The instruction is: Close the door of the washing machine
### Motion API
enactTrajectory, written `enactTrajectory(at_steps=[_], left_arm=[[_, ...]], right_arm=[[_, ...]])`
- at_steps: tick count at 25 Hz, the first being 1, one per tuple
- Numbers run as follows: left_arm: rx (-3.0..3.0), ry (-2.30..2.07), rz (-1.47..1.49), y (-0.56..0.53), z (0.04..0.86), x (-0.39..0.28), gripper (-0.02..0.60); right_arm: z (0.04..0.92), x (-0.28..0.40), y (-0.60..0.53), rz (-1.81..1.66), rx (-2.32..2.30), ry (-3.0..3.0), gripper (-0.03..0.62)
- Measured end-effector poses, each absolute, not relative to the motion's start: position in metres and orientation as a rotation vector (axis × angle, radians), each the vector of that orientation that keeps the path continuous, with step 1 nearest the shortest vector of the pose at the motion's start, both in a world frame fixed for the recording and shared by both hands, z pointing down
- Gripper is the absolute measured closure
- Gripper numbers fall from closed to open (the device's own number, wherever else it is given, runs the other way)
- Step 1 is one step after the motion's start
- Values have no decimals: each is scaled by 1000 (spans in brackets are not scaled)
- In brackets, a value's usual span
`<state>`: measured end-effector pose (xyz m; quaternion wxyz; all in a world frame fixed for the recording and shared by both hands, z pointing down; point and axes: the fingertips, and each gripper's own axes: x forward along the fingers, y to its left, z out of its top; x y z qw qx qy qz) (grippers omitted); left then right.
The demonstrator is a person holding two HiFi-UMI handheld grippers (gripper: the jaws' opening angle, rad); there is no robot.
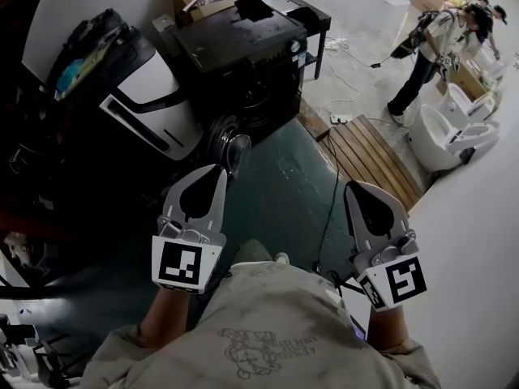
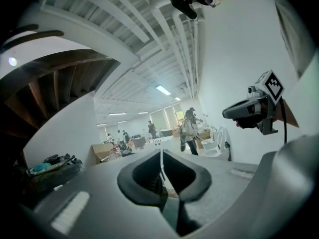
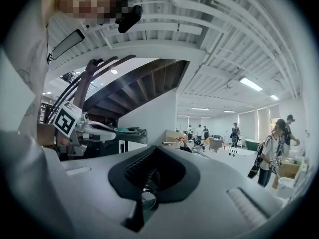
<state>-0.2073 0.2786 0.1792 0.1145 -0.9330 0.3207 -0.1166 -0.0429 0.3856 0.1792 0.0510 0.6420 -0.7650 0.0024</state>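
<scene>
While facing the black washing machine (image 1: 243, 55) from the green floor (image 1: 284, 193), holding the left gripper (image 1: 212, 173) and the right gripper (image 1: 358, 189) out in front, level and well apart. Pressing both pairs of jaws together, with nothing between them. Showing the machine's round door (image 1: 229, 148) hanging open at its front, just beyond the left gripper's tip. Lying to the right, a wooden pallet (image 1: 369, 156), with a person (image 1: 430, 47) standing farther off.
</scene>
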Motion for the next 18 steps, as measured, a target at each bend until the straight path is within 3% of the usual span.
enactTrajectory(at_steps=[3,5,18], left_arm=[[-2674,982,-386,271,183,-209,436],[-2662,993,-418,263,187,-210,383],[-2673,1048,-527,189,227,-207,374]], right_arm=[[184,-39,383,21,1947,-2318,565],[186,-38,378,33,1944,-2317,565],[218,-20,323,98,1908,-2280,565]])
